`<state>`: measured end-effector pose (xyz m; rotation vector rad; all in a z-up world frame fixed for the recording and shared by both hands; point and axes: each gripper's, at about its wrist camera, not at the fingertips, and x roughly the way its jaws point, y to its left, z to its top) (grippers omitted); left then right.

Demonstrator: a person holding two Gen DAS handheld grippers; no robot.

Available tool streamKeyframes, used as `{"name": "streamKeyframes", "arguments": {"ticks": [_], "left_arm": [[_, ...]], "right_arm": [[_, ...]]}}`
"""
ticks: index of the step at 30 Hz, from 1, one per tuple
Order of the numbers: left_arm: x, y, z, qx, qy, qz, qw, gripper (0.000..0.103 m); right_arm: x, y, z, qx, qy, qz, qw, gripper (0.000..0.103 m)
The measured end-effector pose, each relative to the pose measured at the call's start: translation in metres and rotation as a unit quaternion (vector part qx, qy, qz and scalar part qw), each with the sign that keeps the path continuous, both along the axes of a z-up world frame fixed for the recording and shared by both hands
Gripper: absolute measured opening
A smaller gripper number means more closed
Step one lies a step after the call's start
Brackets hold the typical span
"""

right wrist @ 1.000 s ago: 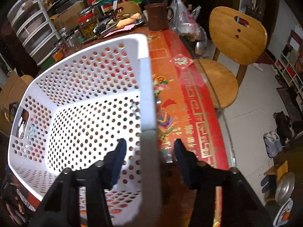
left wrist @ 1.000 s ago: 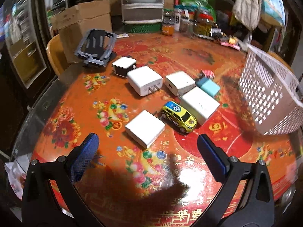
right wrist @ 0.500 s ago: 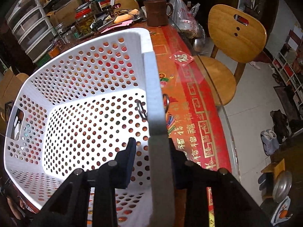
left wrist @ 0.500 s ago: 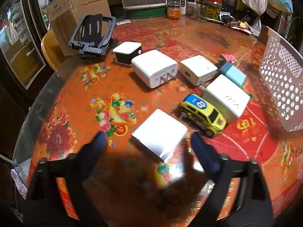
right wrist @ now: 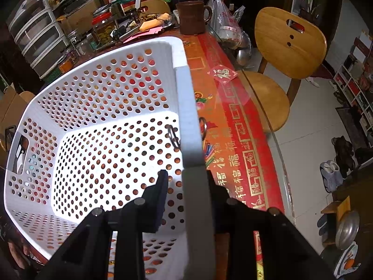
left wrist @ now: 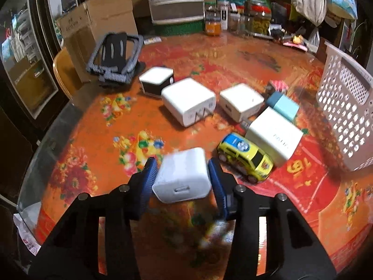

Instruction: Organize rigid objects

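My left gripper (left wrist: 181, 179) is shut on a white charger block (left wrist: 183, 175), its blue pads against both sides, just above the red flowered table (left wrist: 98, 140). Beyond it lie a yellow toy car (left wrist: 244, 159), three more white chargers (left wrist: 188, 100) (left wrist: 242, 101) (left wrist: 275, 136), a light blue block (left wrist: 283, 103) and a black-and-white cube (left wrist: 156, 81). My right gripper (right wrist: 186, 186) is shut on the rim of the white perforated basket (right wrist: 188, 116), which looks empty. The basket also shows at the right of the left wrist view (left wrist: 345, 107).
A grey phone stand (left wrist: 115, 56) stands at the table's back left. Jars (left wrist: 258, 21), a drawer unit (left wrist: 177, 0) and boxes (left wrist: 98, 25) crowd the far edge. A brown mug (right wrist: 192, 17) and a wooden chair (right wrist: 286, 53) are beyond the basket.
My left gripper moved forward and closed on the nearest white charger, which has turned and lifted slightly. My right gripper closed onto the basket rim.
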<state>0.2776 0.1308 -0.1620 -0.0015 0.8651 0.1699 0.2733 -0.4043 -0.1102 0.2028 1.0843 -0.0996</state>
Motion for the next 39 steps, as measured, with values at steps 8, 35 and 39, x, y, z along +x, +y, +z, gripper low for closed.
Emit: {"name": "streamKeyframes", "arguments": {"ticks": [8,35,39], "left_arm": [[0.0,-0.029,0.055,0.004,-0.027,-0.023,0.9994,0.022],[0.049,-0.015,0.006,-0.053,0.041,-0.036,0.9971,0.074],[0.061,-0.011,-0.004,-0.039,0.045,-0.036,0.9976,0.081]], "right_arm": [[-0.006,-0.003,0.004,0.012,-0.04,-0.002,0.999,0.023],[-0.009,-0.005,0.001,0.028,-0.047,0.002,0.998,0.02],[-0.009,-0.005,0.001,0.026,-0.047,0.001,0.999,0.02]]}}
